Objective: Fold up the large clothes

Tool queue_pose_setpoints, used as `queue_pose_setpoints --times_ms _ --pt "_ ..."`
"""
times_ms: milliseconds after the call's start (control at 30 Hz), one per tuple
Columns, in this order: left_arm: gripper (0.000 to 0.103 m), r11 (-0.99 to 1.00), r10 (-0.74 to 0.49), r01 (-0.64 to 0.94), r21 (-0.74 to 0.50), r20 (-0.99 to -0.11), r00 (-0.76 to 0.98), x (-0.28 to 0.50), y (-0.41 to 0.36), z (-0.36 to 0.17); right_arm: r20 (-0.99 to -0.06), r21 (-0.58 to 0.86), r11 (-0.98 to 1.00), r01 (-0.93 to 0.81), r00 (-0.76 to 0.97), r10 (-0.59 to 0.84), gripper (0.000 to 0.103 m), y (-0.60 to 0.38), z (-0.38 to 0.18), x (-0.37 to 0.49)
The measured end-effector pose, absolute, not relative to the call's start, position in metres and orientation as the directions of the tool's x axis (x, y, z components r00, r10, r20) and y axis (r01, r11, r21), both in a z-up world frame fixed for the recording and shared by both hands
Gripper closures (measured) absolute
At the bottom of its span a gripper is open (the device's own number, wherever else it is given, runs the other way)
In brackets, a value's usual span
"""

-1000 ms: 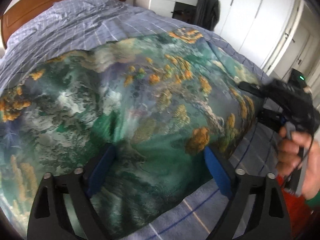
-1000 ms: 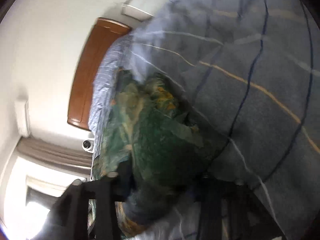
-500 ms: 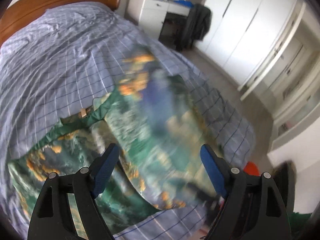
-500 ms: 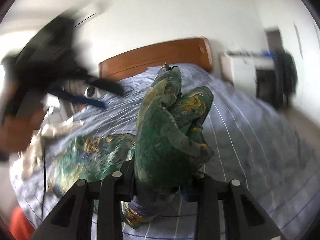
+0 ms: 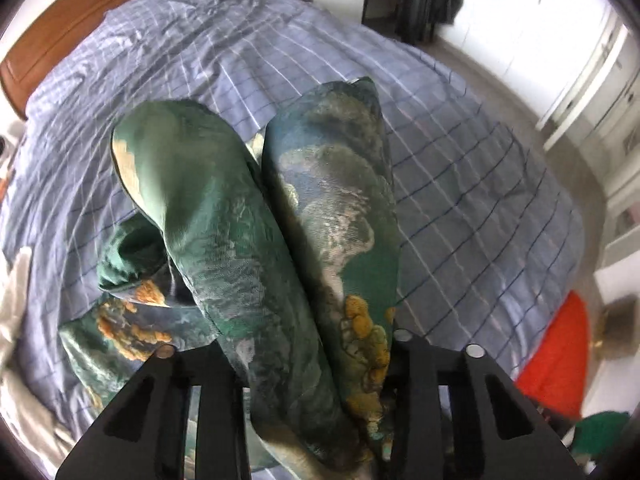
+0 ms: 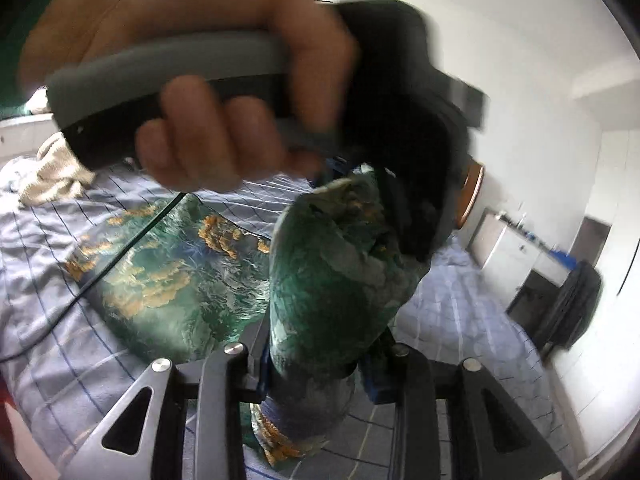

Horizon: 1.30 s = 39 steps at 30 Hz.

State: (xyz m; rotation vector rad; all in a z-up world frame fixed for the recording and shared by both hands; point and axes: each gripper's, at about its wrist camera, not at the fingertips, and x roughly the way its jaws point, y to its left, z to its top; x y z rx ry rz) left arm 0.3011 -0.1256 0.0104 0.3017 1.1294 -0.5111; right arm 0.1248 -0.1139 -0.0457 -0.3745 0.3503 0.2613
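Bedroom setting, and a blue checked bedspread (image 5: pixel 460 168) fills the left wrist view, with a wooden headboard (image 5: pixel 80 20) at the far left and white wardrobes (image 5: pixel 592 80) off to the right. Front and centre, the left gripper (image 5: pixel 316 364) is clenched on the green printed garment (image 5: pixel 280 220): two thick folds of it rise straight up between the black fingers (image 5: pixel 424 392), while more of the cloth trails down onto the bed at the near left. An orange item (image 5: pixel 560 352) lies on the floor, near right.

Over to the right wrist view, and the right gripper (image 6: pixel 316 364) is also clamped on the garment (image 6: pixel 336 280), a bunched handful standing up between its jaws. Beyond it, a broad panel of the same cloth lies spread on the bedspread (image 6: pixel 80 360) to the left. Close above, blurred, the person's left hand (image 6: pixel 180 80) grips the other tool's handle, which meets the far end of the bunch. A cream cloth (image 6: pixel 52 172) sits at the far left, a white cabinet (image 6: pixel 512 248) at the right.

This fabric looks thin, soft and rather slick, so it should be light but floppy and prone to slipping. Pinching at hems or corners, not mid-panel wads, would likely give a cleaner fold.
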Motion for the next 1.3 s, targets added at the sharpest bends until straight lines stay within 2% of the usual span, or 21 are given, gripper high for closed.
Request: queue_pose_setpoints --times_ms 67,133,200,300,333,400,533,600,800,933,1067,1300 --pt "0.072 0.856 -0.253 0.515 -0.040 -0.902 0.350 0.304 -0.101 0.019 -0.399 -0.189 0.902 -0.387 0.870 0.290 0.055 -0.128 -0.035 0.122" --pt "0.072 0.865 -0.278 0.497 -0.068 -0.889 0.363 0.308 -0.074 0.023 -0.430 0.024 0.887 -0.461 0.796 0.425 0.055 -0.151 -0.025 0.120" --pt "0.072 0.881 -0.295 0.463 -0.093 -0.874 0.386 0.311 -0.035 0.028 -0.434 0.143 0.878 -0.457 0.768 0.470 0.055 -0.167 -0.021 0.124" --pt "0.072 0.904 -0.326 0.397 -0.158 -0.856 0.401 0.319 0.020 0.024 -0.461 0.218 0.877 -0.428 0.747 0.480 0.055 -0.181 -0.022 0.138" --pt "0.072 0.913 -0.335 0.362 -0.186 -0.848 0.409 0.317 0.047 0.019 -0.472 0.229 0.876 -0.425 0.739 0.481 0.055 -0.183 -0.023 0.143" --pt "0.071 0.924 -0.341 0.313 -0.219 -0.842 0.417 0.315 0.076 0.011 -0.494 0.242 0.865 -0.440 0.711 0.500 0.063 -0.176 -0.024 0.157" --pt "0.071 0.935 -0.347 0.223 -0.275 -0.837 0.423 0.307 0.126 -0.016 -0.512 0.230 0.824 -0.518 0.655 0.555 0.065 -0.144 -0.019 0.176" --pt "0.069 0.933 -0.358 0.186 -0.307 -0.830 0.427 0.301 0.145 -0.032 -0.526 0.225 0.804 -0.551 0.626 0.576 0.070 -0.124 -0.018 0.186" --pt "0.067 0.911 -0.405 0.126 -0.392 -0.800 0.442 0.289 0.180 -0.062 -0.617 0.174 0.758 -0.629 0.530 0.581 0.070 -0.066 -0.034 0.213" --pt "0.064 0.900 -0.425 0.106 -0.424 -0.793 0.437 0.287 0.193 -0.080 -0.671 0.189 0.739 -0.647 0.464 0.578 0.071 -0.049 -0.055 0.226" --pt "0.062 0.864 -0.481 0.074 -0.499 -0.772 0.416 0.287 0.205 -0.108 -0.766 0.226 0.757 -0.613 0.367 0.527 0.073 -0.038 -0.092 0.242" --pt "0.062 0.824 -0.529 0.062 -0.563 -0.725 0.441 0.282 0.215 -0.129 -0.817 0.225 0.775 -0.591 0.319 0.481 0.073 -0.030 -0.113 0.254"
